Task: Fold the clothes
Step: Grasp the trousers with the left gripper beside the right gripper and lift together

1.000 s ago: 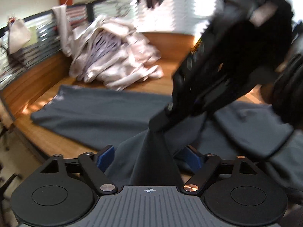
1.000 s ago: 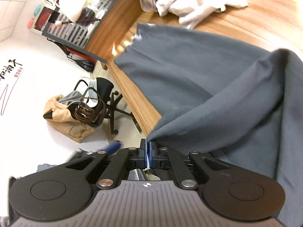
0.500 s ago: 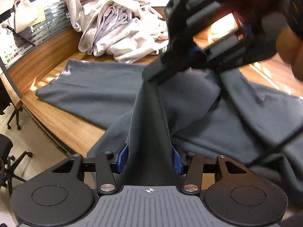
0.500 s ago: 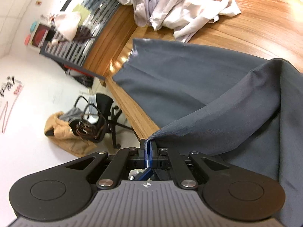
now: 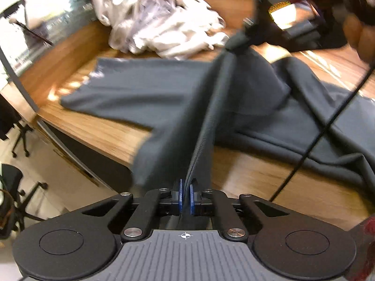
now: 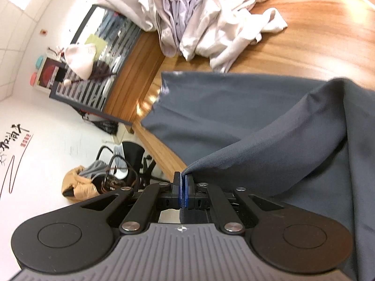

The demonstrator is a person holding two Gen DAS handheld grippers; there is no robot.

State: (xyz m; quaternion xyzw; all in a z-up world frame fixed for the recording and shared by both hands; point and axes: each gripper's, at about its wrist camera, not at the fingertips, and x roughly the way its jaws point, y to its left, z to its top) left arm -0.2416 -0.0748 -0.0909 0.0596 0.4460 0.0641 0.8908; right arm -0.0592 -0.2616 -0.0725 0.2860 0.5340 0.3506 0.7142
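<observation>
- Folding is judged to be at an early stage: the grey garment [image 6: 234, 107] is spread loosely over the wooden table [image 5: 98, 131] with no finished fold to be seen, and one end is draped past the table's near edge.
- A ribbed band of the grey garment is clamped between the blue pads of the left gripper [image 5: 185, 195], whose jaws are drawn in almost fully, leaving only the thickness of the cloth between them.
- An edge of the same garment is pinched by the right gripper [image 6: 183, 190], whose jaws are closed tight on the fabric.
- A taut line of cloth is stretched between the two grips, raised above the table, while the rest of the garment lies rumpled on the table behind it.
- A heap of pale clothes [image 6: 211, 18] is left unfolded at the far side of the table, beyond the grey garment and apart from it.
- Still to be done, by this reading: the lifted edge must be carried over and laid down, the creases smoothed, further folds made, and the pale heap then dealt with.
</observation>
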